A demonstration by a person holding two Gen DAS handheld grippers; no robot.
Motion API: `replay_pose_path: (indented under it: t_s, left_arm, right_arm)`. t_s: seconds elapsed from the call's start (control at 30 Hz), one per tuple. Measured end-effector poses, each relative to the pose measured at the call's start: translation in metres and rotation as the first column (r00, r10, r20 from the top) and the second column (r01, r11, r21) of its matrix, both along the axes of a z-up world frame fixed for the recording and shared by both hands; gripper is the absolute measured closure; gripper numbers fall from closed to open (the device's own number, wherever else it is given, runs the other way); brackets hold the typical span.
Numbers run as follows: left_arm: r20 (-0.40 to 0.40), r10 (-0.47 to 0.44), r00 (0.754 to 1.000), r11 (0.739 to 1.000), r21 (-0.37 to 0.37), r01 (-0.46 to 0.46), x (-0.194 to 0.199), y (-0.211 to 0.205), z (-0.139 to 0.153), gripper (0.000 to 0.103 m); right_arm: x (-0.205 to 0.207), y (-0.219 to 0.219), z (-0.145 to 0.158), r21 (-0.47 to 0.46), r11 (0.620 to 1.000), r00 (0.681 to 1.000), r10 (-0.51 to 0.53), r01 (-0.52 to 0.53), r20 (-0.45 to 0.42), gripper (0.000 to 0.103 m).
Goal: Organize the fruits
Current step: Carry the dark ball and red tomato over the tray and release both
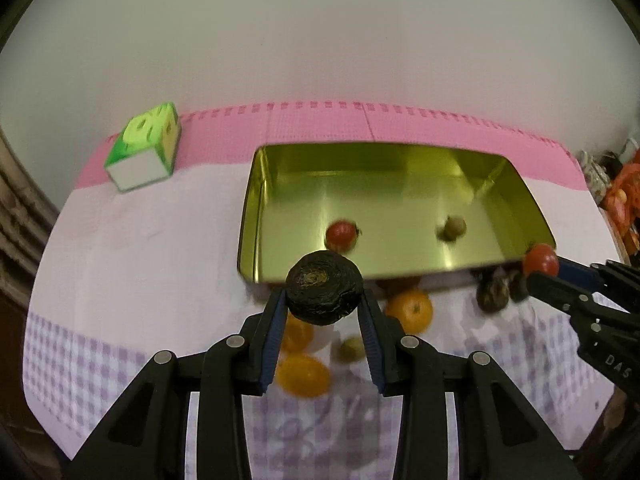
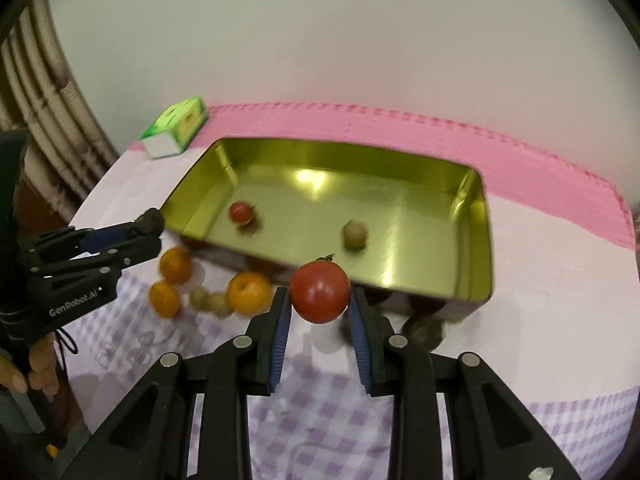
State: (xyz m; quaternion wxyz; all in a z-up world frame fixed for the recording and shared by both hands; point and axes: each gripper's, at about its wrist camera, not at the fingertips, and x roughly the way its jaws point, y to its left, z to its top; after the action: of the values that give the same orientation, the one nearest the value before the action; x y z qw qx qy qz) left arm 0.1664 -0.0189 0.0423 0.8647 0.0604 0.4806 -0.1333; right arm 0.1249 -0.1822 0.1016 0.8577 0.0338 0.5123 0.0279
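Note:
My left gripper point(image 1: 324, 300) is shut on a dark wrinkled fruit point(image 1: 324, 294), held above the table just before the near rim of the gold tray point(image 1: 256, 200). My right gripper point(image 2: 319, 300) is shut on a red tomato point(image 2: 319, 297), held near the tray's point(image 2: 476, 280) front edge; it also shows in the left wrist view point(image 1: 540, 260). Inside the tray lie a small red tomato point(image 1: 341, 235) point(image 2: 241, 212) and a pale round fruit point(image 1: 453, 228) point(image 2: 354, 234). Oranges point(image 1: 410, 310) point(image 2: 249, 292) and small pale fruits point(image 2: 212, 300) lie on the cloth in front of the tray.
A green and white box point(image 1: 146, 148) point(image 2: 176, 126) stands at the back left on the pink mat point(image 1: 320, 124). Dark fruits point(image 1: 494, 294) point(image 2: 426, 330) lie by the tray's near right corner. The checked cloth point(image 1: 80, 352) covers the table. A wall stands behind.

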Motion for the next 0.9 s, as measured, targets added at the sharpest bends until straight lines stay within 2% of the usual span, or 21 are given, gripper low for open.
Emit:
replay_pose_path:
  t_s: [0.27, 0.57, 0.9]
  left_arm:
    - [-0.029, -0.01, 1.0, 1.0, 0.02, 0.011, 0.043, -0.028, -0.015, 0.065]
    - [-0.094, 0.007, 0.996, 0.999, 0.044, -0.003, 0.063, -0.037, -0.046, 0.066]
    - [-0.114, 0.017, 0.993, 0.998, 0.056, -0.011, 0.073, -0.041, -0.058, 0.065]
  right_arm:
    - [0.032, -0.026, -0.015, -0.031, 0.999, 0.999, -0.044, 0.043, -0.029, 0.075]
    - [0.057, -0.044, -0.045, -0.039, 0.996, 0.993, -0.078, 0.074, -0.093, 0.075]
    - [0.063, -0.049, -0.063, -0.025, 0.996, 0.987, -0.089, 0.086, -0.136, 0.075]
